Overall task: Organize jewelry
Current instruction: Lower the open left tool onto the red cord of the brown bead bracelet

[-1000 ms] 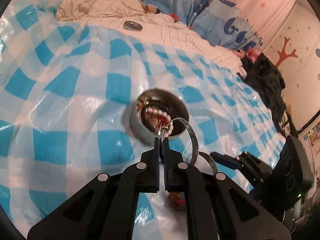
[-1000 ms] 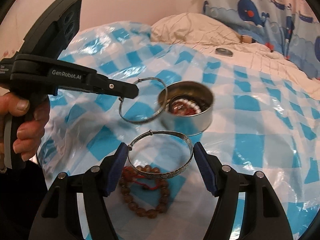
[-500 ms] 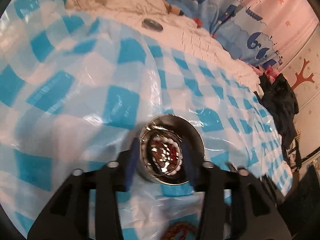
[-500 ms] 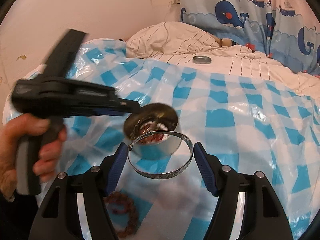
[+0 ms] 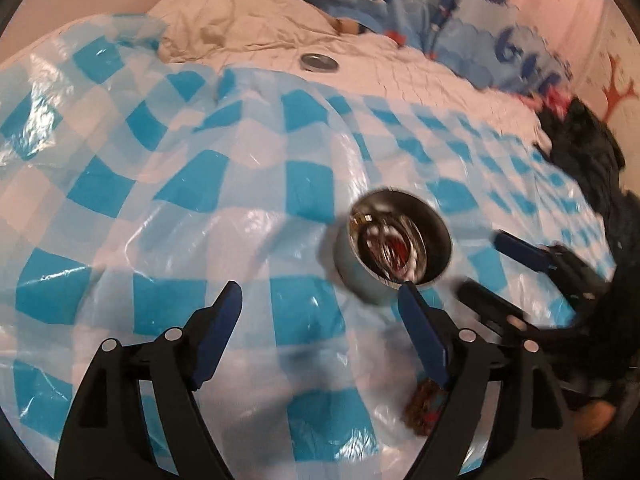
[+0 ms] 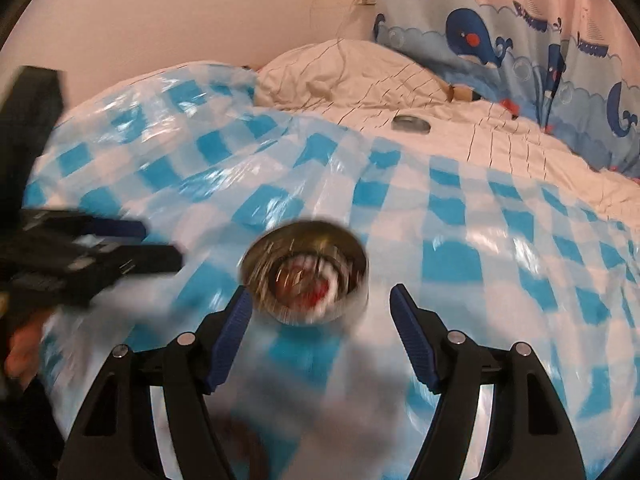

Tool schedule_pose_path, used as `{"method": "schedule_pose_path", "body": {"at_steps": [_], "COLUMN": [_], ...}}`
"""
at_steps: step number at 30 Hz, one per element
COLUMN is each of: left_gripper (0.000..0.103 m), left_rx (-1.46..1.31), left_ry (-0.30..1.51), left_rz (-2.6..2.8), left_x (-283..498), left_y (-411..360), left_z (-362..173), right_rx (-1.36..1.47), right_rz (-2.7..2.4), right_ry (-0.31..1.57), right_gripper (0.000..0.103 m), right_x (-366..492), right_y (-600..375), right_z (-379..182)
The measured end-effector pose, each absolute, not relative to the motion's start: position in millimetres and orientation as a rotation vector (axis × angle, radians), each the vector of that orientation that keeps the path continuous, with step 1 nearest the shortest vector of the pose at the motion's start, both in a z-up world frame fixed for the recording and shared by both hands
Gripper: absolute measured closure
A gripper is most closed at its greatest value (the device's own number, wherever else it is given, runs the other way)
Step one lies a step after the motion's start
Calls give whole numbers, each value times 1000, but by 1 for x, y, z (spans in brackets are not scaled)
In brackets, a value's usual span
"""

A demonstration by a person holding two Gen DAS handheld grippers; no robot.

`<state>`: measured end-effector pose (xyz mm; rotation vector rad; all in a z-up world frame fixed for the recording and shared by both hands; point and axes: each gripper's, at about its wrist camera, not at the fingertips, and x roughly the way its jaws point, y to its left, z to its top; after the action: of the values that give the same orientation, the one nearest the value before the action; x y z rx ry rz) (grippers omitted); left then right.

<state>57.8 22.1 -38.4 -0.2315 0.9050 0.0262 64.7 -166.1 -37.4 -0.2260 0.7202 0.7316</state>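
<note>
A round metal tin (image 5: 394, 254) is seen standing open on the blue-and-white checked plastic sheet (image 5: 160, 184), and a jumble of jewelry is held inside it: white beads, something red, and at least 1 silvery ring-shaped piece (motion blur hides the rest). A brown beaded bracelet (image 5: 422, 410) is left on the sheet outside the tin, close under the left gripper (image 5: 320, 308). What looks like the tin's lid (image 5: 320, 63) lies well apart on the cream quilt (image 6: 460, 136) beyond the sheet.

The left gripper's jaws are opening and nothing is seen between them; only bare sheet shows in the gap. The right gripper (image 6: 320, 308) is spread wide as well, its jaws also opening slightly, and no piece is gripped; the tin is framed just past its fingertips without being touched by the pads.

The step in hand is judged to be the release of pieces into the tin. Next, the brown bracelet would need to be reached for, pinched across its beads and carried over the rim; after that, the lid would likely be fetched.
</note>
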Motion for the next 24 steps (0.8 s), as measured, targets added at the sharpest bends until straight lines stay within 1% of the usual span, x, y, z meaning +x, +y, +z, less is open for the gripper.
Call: {"method": "schedule_pose_path", "body": {"at_steps": [3, 6, 9, 13, 15, 22, 24], "left_gripper": [24, 24, 24, 24, 24, 24, 27], "left_rx": [-217, -209, -149, -2, 33, 70, 86], "left_ry": [916, 948, 971, 980, 978, 959, 954], "left_rz": [5, -73, -166, -218, -231, -219, -230], "left_x": [51, 47, 38, 22, 15, 5, 4], "left_y": [15, 4, -19, -49, -56, -59, -64], "left_z": [-41, -47, -56, -65, -68, -68, -69], "right_rx": [-197, -234, -273, -357, -349, -355, -373], "right_rz": [812, 802, 777, 771, 778, 794, 798], "right_ry": [789, 846, 853, 861, 866, 862, 856], "right_gripper": [34, 34, 34, 34, 33, 29, 25], "right_x": [40, 17, 3, -6, -5, -6, -9], "right_y": [-187, -202, -205, -197, -197, -195, -192], "right_z": [-46, -60, -66, -74, -76, -76, -77]}}
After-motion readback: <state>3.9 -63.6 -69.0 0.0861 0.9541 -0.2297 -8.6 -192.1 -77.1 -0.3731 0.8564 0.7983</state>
